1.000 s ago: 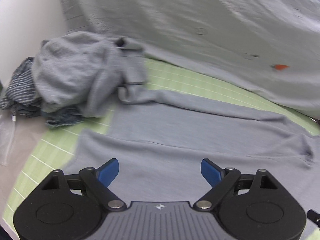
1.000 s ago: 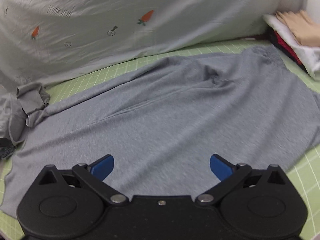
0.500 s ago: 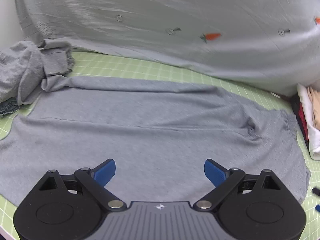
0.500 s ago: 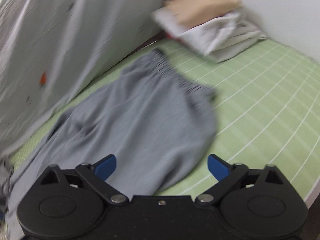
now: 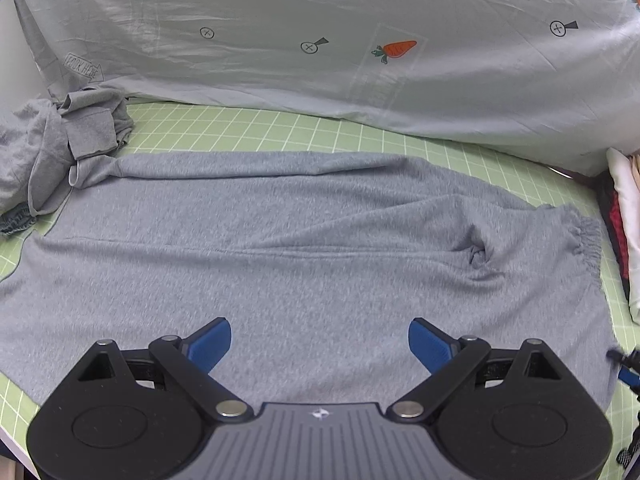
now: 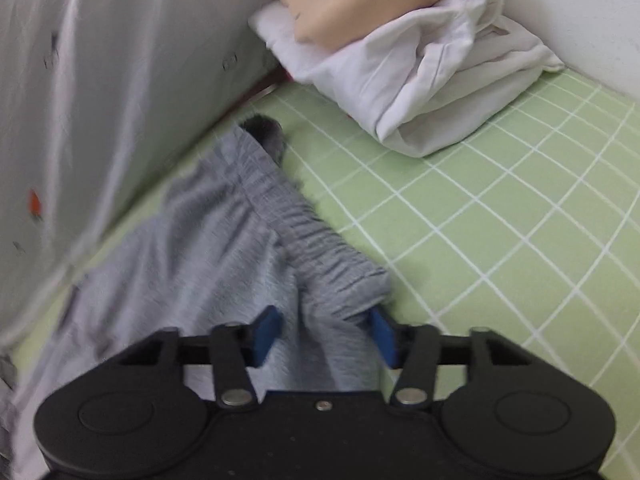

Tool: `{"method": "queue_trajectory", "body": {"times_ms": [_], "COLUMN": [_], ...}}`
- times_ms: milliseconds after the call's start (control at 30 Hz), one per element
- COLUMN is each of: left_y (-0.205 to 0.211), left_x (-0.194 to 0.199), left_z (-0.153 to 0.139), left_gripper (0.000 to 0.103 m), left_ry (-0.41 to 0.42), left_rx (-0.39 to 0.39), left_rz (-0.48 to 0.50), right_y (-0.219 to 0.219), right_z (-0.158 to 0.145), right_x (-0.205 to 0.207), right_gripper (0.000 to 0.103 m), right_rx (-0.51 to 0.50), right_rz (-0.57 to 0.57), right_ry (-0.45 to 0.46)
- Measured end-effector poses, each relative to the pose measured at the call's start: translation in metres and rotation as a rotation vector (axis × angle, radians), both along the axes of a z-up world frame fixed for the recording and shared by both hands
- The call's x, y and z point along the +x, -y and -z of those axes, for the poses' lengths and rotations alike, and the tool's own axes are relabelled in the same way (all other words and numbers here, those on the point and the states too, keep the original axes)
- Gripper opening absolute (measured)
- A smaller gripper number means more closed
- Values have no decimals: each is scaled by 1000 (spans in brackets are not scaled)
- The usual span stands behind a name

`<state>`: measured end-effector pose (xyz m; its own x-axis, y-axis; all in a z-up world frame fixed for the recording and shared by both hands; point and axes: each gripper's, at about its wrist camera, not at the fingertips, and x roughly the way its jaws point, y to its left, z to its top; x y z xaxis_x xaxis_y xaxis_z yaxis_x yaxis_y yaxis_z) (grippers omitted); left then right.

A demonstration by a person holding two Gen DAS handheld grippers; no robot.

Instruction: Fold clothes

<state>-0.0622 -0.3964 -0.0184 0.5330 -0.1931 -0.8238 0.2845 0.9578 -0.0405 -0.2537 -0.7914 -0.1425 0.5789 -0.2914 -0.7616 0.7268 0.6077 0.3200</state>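
Observation:
Grey sweatpants point(image 5: 320, 240) lie spread flat on the green grid mat point(image 5: 248, 128), legs to the left and the elastic waistband point(image 5: 588, 248) to the right. My left gripper point(image 5: 320, 340) hovers open over the near edge of the pants, with nothing between its blue pads. In the right wrist view my right gripper point(image 6: 324, 334) is at the near corner of the waistband point(image 6: 320, 248). Its jaws are closing with that bunched corner between them. The right pad touches the fabric, while the left pad stands just off it.
A crumpled pile of grey clothes point(image 5: 52, 148) sits at the mat's left end. A stack of white and peach clothes point(image 6: 420, 60) lies at the right end by the wall. A carrot-print sheet point(image 5: 360, 40) hangs along the back. Bare mat point(image 6: 500, 240) lies right of the waistband.
Both grippers moved right along the pants. The right one swung from the middle to the waistband corner, and its jaws narrowed around it. The left stayed open.

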Motion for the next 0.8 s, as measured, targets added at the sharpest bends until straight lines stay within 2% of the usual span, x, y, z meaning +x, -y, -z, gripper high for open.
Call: {"method": "queue_trajectory", "body": {"times_ms": [33, 67, 200, 367, 433, 467, 533, 567, 600, 700, 800], "left_y": [4, 9, 26, 32, 32, 31, 31, 32, 33, 36, 40], "left_x": [0, 1, 3, 0, 1, 3, 7, 10, 12, 19, 26], "left_z": [-1, -1, 3, 5, 7, 8, 10, 11, 12, 16, 20], "left_gripper": [95, 95, 95, 95, 95, 95, 95, 95, 95, 95, 95], "left_ry": [2, 1, -21, -37, -42, -47, -59, -61, -63, -67, -76], "left_rx": [0, 3, 19, 18, 17, 14, 8, 6, 5, 2, 13], "left_rz": [3, 9, 38, 63, 62, 58, 53, 50, 48, 40, 39], "right_y": [-1, -2, -1, 13, 19, 23, 28, 29, 31, 39, 50], "right_z": [-1, -2, -12, -8, -8, -10, -17, -22, -27, -42, -46], "right_x": [-2, -4, -36, -94, -106, -108, -106, -102, -94, -68, -27], "right_gripper": [20, 9, 7, 7, 10, 14, 39, 61, 71, 79, 82], "right_rx": [-29, -57, -188, -198, -177, -169, -177, -196, -206, -226, -209], "right_rz": [-23, -47, -29, 92, 119, 131, 156, 170, 165, 130, 25], "right_ry": [-10, -16, -118, -258, -285, -284, -268, -254, -225, -124, -30]}}
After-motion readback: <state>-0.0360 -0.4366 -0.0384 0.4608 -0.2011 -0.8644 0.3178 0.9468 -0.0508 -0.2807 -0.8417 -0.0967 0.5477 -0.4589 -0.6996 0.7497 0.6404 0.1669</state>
